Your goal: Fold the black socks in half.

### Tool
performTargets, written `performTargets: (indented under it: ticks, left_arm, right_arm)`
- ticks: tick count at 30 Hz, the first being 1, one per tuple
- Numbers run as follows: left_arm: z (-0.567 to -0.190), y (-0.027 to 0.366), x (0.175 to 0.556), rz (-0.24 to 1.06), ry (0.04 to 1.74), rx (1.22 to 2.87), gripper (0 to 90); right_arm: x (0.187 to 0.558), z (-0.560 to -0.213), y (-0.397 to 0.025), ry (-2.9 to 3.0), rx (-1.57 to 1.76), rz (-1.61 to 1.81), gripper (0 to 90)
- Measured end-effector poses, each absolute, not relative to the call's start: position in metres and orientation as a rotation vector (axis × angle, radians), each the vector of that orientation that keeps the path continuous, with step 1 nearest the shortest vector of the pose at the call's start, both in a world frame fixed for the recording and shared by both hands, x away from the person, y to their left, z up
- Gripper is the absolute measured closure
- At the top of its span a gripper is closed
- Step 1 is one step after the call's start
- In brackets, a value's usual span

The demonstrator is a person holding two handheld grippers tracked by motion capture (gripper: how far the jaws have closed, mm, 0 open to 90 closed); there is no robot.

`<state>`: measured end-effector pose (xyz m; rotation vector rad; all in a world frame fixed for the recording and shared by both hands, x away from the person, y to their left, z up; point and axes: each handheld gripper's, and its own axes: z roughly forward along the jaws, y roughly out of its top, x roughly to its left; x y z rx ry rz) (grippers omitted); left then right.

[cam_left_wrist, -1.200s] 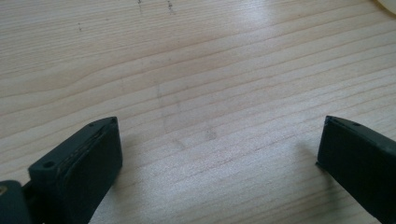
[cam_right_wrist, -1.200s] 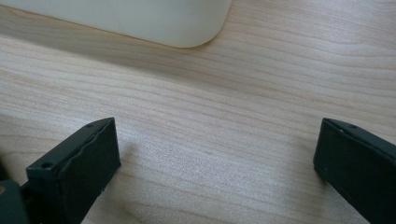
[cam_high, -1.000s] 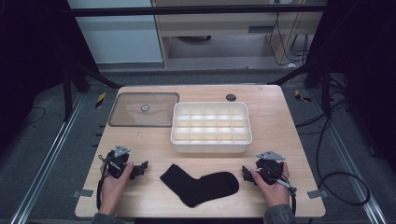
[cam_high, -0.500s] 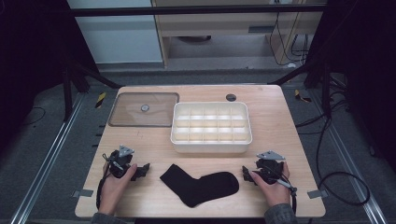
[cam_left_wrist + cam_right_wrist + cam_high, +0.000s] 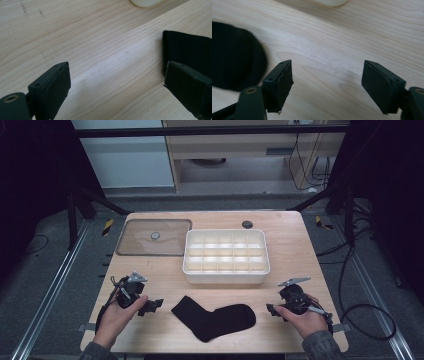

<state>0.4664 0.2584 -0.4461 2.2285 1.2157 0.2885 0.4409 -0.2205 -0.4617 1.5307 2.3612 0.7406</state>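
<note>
1. Change against the earlier frames: almost nothing is moving. Both hands are sitting at the near edge of the pale wooden worktop [image 5: 300, 245] as before, and the flat black sock [image 5: 215, 317] is lying unshifted. Judgement: handling of the sock is not yet under way.
2. Left gripper [image 5: 152, 306]: jaws are standing wide apart and gripping nothing. It is pointing at the sock's cuff end, one jaw just beside the ribbed cuff [image 5: 186, 50].
3. Right gripper [image 5: 270, 310]: jaws are likewise spread wide and empty, hovering over bare wood just off the sock's rounded toe [image 5: 234, 60].
4. Sock location: lying between the two grippers, in front of the white plastic compartment tray [image 5: 226, 256].
5. Clear rectangular lid [image 5: 154, 237]: resting left of the tray, untouched.
</note>
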Motion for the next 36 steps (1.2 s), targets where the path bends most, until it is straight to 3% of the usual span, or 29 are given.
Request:
performTargets:
  ticks: [4, 5, 7, 8, 11, 15, 18, 29, 31, 32, 33, 36]
  left_arm:
    - [-0.433, 0.25, 0.473, 0.272, 1.181, 2.302, 9.4]
    - [-0.431, 0.248, 0.474, 0.266, 1.171, 2.31, 11.0]
    - [-0.43, 0.243, 0.474, 0.245, 1.148, 2.329, 12.2]
    - [-0.431, 0.238, 0.474, 0.217, 1.142, 2.335, 14.8]
    - [-0.434, 0.232, 0.473, 0.192, 1.13, 2.35, 19.7]
    - [-0.438, 0.221, 0.47, 0.192, 1.103, 2.388, 22.8]
    - [-0.441, 0.213, 0.47, 0.185, 1.086, 2.416, 26.4]
    - [-0.448, 0.195, 0.469, 0.137, 1.032, 2.487, 36.5]
    - [-0.45, 0.193, 0.469, 0.134, 1.027, 2.499, 37.4]
    - [-0.45, 0.193, 0.469, 0.134, 1.027, 2.499, 38.0]
    - [-0.451, 0.192, 0.469, 0.131, 1.025, 2.501, 38.4]
    - [-0.453, 0.192, 0.47, 0.117, 1.02, 2.507, 41.5]
  right_arm:
    - [0.442, -0.448, -0.211, 2.423, 1.497, 0.697, 34.0]
    - [0.444, -0.442, -0.205, 2.454, 1.474, 0.708, 41.9]
    - [0.445, -0.439, -0.202, 2.471, 1.459, 0.718, 43.8]
    - [0.447, -0.436, -0.194, 2.502, 1.429, 0.713, 51.3]
    - [0.449, -0.435, -0.181, 2.544, 1.395, 0.707, 57.7]
    - [0.449, -0.436, -0.169, 2.574, 1.385, 0.732, 57.0]
    - [0.449, -0.438, -0.155, 2.601, 1.369, 0.729, 50.6]
    - [0.459, -0.457, -0.138, 2.687, 1.4, 0.662, 55.7]
    - [0.458, -0.463, -0.137, 2.721, 1.379, 0.64, 68.3]
    - [0.458, -0.463, -0.137, 2.721, 1.379, 0.64, 68.3]
    - [0.456, -0.465, -0.137, 2.732, 1.358, 0.633, 78.6]
    - [0.453, -0.464, -0.137, 2.737, 1.346, 0.648, 84.2]
